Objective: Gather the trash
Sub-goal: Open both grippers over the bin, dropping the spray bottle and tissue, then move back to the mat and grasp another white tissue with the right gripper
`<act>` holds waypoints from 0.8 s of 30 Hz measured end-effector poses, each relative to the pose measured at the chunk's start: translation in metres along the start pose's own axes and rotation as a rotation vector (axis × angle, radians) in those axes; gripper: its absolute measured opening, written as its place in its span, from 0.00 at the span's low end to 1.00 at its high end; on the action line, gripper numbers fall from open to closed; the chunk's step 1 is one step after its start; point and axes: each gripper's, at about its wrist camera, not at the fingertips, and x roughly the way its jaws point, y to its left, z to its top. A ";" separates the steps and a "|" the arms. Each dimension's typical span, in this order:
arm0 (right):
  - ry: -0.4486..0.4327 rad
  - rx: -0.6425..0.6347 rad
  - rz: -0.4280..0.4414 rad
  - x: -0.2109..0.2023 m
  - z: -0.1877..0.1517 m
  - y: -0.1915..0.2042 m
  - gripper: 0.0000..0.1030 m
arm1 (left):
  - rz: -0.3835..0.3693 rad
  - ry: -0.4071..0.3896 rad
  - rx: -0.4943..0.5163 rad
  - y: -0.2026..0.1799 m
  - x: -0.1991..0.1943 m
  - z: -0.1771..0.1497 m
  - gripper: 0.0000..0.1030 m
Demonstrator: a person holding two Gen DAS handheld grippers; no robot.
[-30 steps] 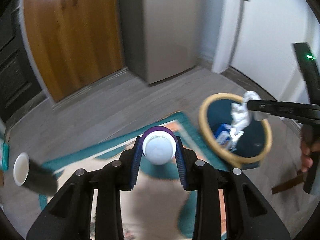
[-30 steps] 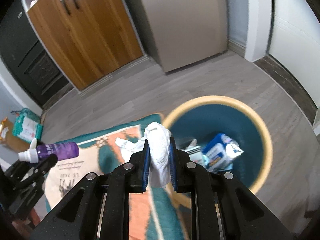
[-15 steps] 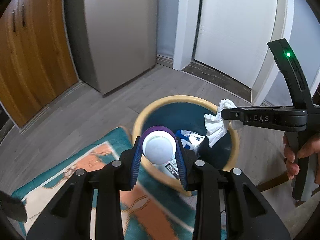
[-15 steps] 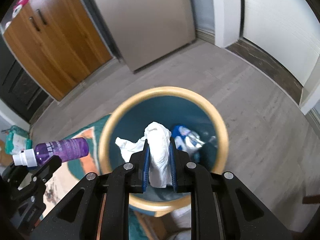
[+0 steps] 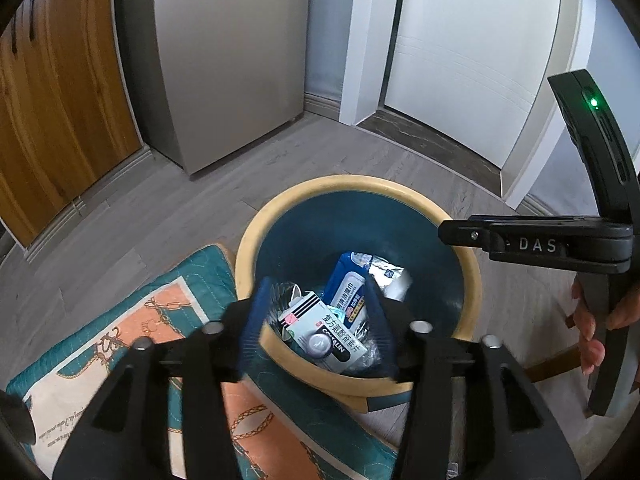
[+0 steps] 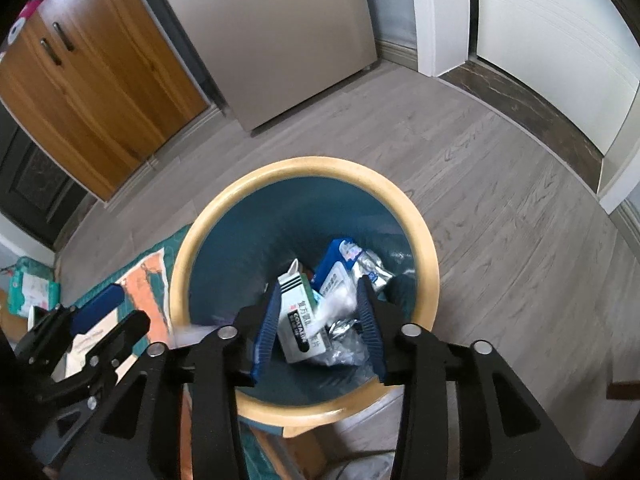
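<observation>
The left tongs [image 5: 316, 328] hang over the near edge of the trash bin [image 5: 474, 268]. Their jaws are opening, and nothing is clamped between them. Seen through the gap, a small round white cap [image 5: 319, 344] lies on the trash below.

The right tongs [image 6: 318, 320] hang over the bin [image 6: 428, 248] too, pointing down into it. Their jaws are also opening and hold nothing. A blurry white shape [image 6: 336, 304] shows in the gap, down among the trash.

Inside the bin lie a white and black box [image 5: 320, 332], a blue packet [image 5: 348, 292], some shiny foil [image 5: 386, 272] and clear plastic wrap [image 6: 344, 350]. The bin is blue inside with a wide yellow rim. The trash sits at the bottom, and the walls above it are bare.

A rug [image 5: 120, 336] in green and orange touches the near left side of the bin. A hand [image 5: 600, 320] holds the right tongs at the right edge of the left view.

Past the bin, the grey wood floor [image 6: 500, 200] is open all the way to the walls. Farther back stand a brown wood cupboard [image 6: 92, 92], a grey cabinet [image 5: 228, 60] and a white door [image 5: 472, 52].
</observation>
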 end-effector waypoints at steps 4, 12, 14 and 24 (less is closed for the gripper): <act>-0.003 -0.002 -0.003 -0.002 0.001 0.004 0.45 | 0.005 0.000 -0.001 0.003 -0.004 -0.002 0.54; -0.054 -0.034 0.000 -0.024 -0.002 0.023 0.68 | 0.067 -0.020 -0.001 0.021 -0.043 -0.017 0.74; -0.073 -0.044 -0.010 -0.032 -0.007 0.027 0.86 | 0.092 -0.024 -0.023 0.028 -0.057 -0.022 0.87; -0.188 -0.076 -0.031 -0.093 -0.050 0.067 0.95 | 0.201 -0.118 -0.149 0.065 -0.157 -0.056 0.94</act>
